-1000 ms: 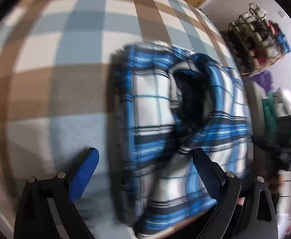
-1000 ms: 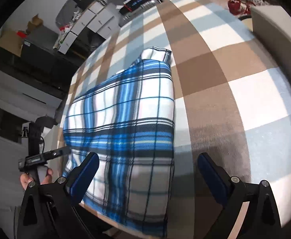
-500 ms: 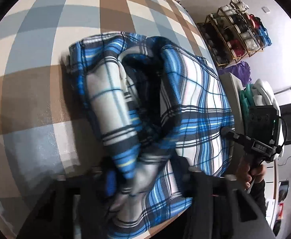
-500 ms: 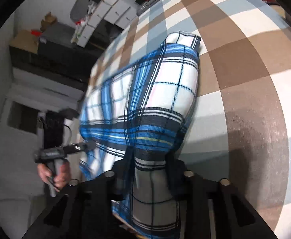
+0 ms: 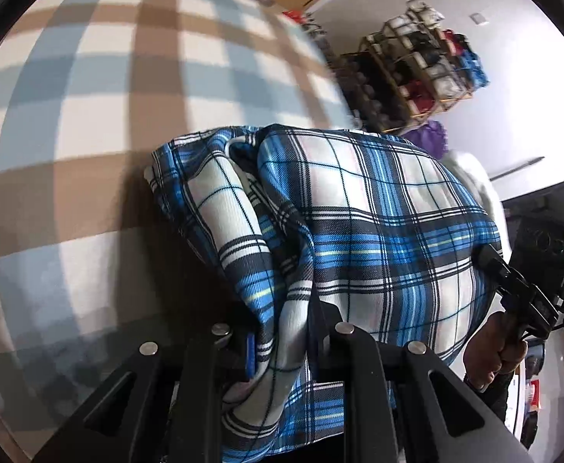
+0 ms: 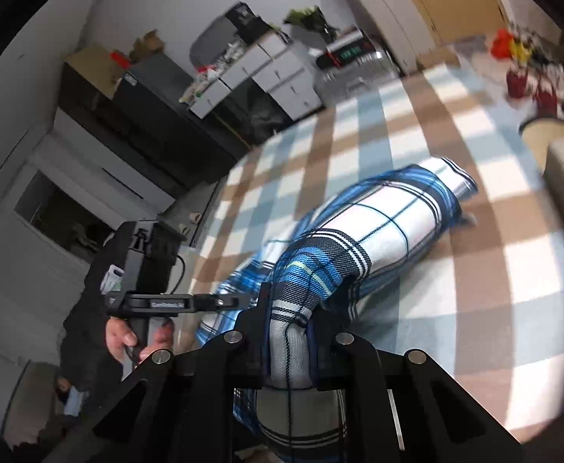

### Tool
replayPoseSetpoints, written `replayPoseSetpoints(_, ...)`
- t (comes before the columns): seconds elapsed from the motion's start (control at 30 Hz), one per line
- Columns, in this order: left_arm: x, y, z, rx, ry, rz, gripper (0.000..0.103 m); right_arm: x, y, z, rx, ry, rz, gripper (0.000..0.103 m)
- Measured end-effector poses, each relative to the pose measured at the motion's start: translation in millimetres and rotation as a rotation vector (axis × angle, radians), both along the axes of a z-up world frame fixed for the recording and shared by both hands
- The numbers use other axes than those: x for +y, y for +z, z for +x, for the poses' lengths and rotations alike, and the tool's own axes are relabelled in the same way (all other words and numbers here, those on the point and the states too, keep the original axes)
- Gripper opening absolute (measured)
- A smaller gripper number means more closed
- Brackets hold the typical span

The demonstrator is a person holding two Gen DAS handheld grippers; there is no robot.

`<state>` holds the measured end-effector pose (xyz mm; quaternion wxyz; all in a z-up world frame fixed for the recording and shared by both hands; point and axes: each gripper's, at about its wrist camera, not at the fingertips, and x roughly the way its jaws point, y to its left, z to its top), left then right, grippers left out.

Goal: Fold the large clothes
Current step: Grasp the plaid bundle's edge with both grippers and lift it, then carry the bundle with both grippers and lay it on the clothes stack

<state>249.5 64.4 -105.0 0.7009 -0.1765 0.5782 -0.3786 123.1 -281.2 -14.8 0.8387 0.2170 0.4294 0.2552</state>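
Left gripper (image 5: pixel 282 343) jaws clenched on plaid garment (image 5: pixel 378 231) edge, right gripper (image 6: pixel 287 341) likewise, checkered bedspread (image 6: pixel 494 270) beyond

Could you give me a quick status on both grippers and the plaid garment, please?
Left gripper shut on plaid garment. Right gripper shut on it too. Near edge raised off checked bedspread. Nothing in the way.

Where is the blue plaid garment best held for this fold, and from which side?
At the near edge, from the person's side of the bed. Both grippers already do so: the left gripper and right gripper are each shut on a bunched near corner of the blue plaid garment. Its far end trails on the checked bedspread, so lifting these corners probably carries the edge over.
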Motion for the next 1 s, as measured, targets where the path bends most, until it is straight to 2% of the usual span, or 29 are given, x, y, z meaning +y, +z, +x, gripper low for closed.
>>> replayPoseSetpoints(0.03,-5,7,0,-0.011,-0.004,-0.008,0.013,-3,11,-3,-0.013,-0.005,-0.006,0.014)
replayPoseSetpoints(0.2,-51,81,-8,-0.128,-0.067,-0.067,0.013,-46,88,-24,-0.090,-0.071,-0.035,0.014)
replayPoseSetpoints(0.33,-102,140,-13,-0.203,-0.140,-0.144,0.013,-94,164,-51,-0.167,-0.137,-0.088,0.014)
replayPoseSetpoints(0.43,-155,190,-23,-0.298,-0.183,-0.191,0.013,-136,222,-77,-0.245,-0.200,-0.128,0.014)
replayPoseSetpoints(0.53,-208,211,-32,-0.357,-0.213,-0.226,0.013,-183,256,-99,-0.290,-0.275,-0.178,0.014)
replayPoseSetpoints(0.57,-221,207,-33,-0.348,-0.221,-0.241,0.013,-202,260,-103,-0.285,-0.303,-0.180,0.014)
replayPoseSetpoints(0.63,-255,187,-41,-0.301,-0.257,-0.286,0.013,-252,258,-112,-0.250,-0.390,-0.157,0.014)
replayPoseSetpoints(0.7,-281,159,-57,-0.287,-0.302,-0.307,0.014,-302,238,-116,-0.186,-0.495,-0.160,0.017)
replayPoseSetpoints(0.73,-305,133,-70,-0.315,-0.341,-0.282,0.015,-331,218,-117,-0.122,-0.550,-0.144,0.017)
replayPoseSetpoints(0.8,-334,81,-83,-0.274,-0.373,-0.174,0.015,-374,171,-117,0.011,-0.621,-0.168,0.024)
replayPoseSetpoints(0.83,-340,64,-84,-0.240,-0.371,-0.166,0.017,-389,146,-117,0.079,-0.662,-0.155,0.024)
replayPoseSetpoints(0.87,-338,43,-84,-0.190,-0.350,-0.201,0.019,-402,122,-121,0.125,-0.690,-0.113,0.027)
replayPoseSetpoints(0.9,-330,38,-82,-0.177,-0.330,-0.238,0.024,-409,113,-126,0.116,-0.702,-0.085,0.037)
replayPoseSetpoints(0.97,-312,39,-73,-0.162,-0.307,-0.267,0.028,-416,107,-140,0.064,-0.709,-0.022,0.043)
replayPoseSetpoints(1.0,-305,41,-68,-0.166,-0.300,-0.253,0.032,-412,111,-145,0.039,-0.698,-0.037,0.044)
